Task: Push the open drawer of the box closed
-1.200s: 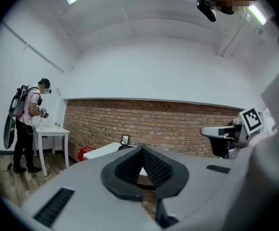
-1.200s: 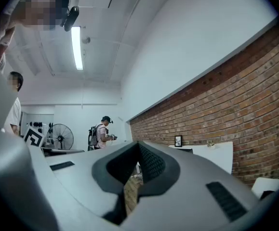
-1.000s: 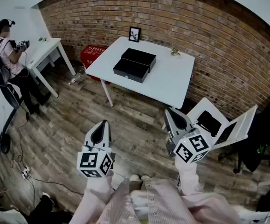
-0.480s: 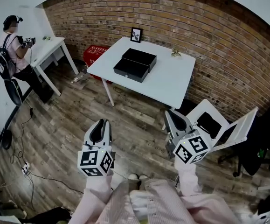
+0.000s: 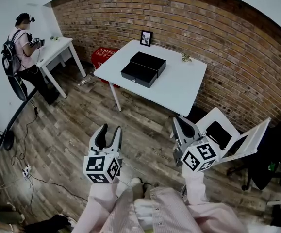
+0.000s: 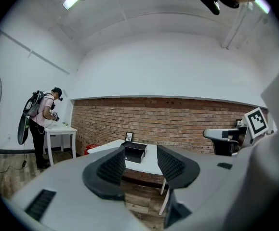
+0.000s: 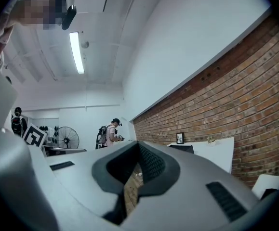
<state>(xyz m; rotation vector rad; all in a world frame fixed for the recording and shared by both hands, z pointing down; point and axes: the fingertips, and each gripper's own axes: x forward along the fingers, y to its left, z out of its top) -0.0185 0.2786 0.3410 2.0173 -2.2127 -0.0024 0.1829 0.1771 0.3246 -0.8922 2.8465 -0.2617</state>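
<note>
The black box (image 5: 143, 68) lies on the white table (image 5: 179, 89) far ahead, by the brick wall. Its drawer (image 5: 138, 75) sticks out toward the table's near-left edge. Both grippers hang low over the wooden floor, well short of the table. My left gripper (image 5: 110, 130) has its jaws opening, with nothing between them. Through the gap in the left gripper view (image 6: 140, 160) I see the box (image 6: 134, 150) and the table (image 6: 148, 164). My right gripper (image 5: 181, 122) is shut and empty; the right gripper view (image 7: 138, 162) shows the table (image 7: 216, 150) off to the right.
A person (image 5: 23, 42) stands at a second white desk (image 5: 57, 50) at the far left. A red crate (image 5: 103, 55) sits beside the table; a picture frame (image 5: 145, 37) and a small plant (image 5: 186, 58) stand on it. A white chair (image 5: 227, 135) stands right. Cables (image 5: 28, 171) trail across the floor.
The left gripper's jaws have spread apart from shut. Both grippers stay at about the same place, and the view has shifted a little.
</note>
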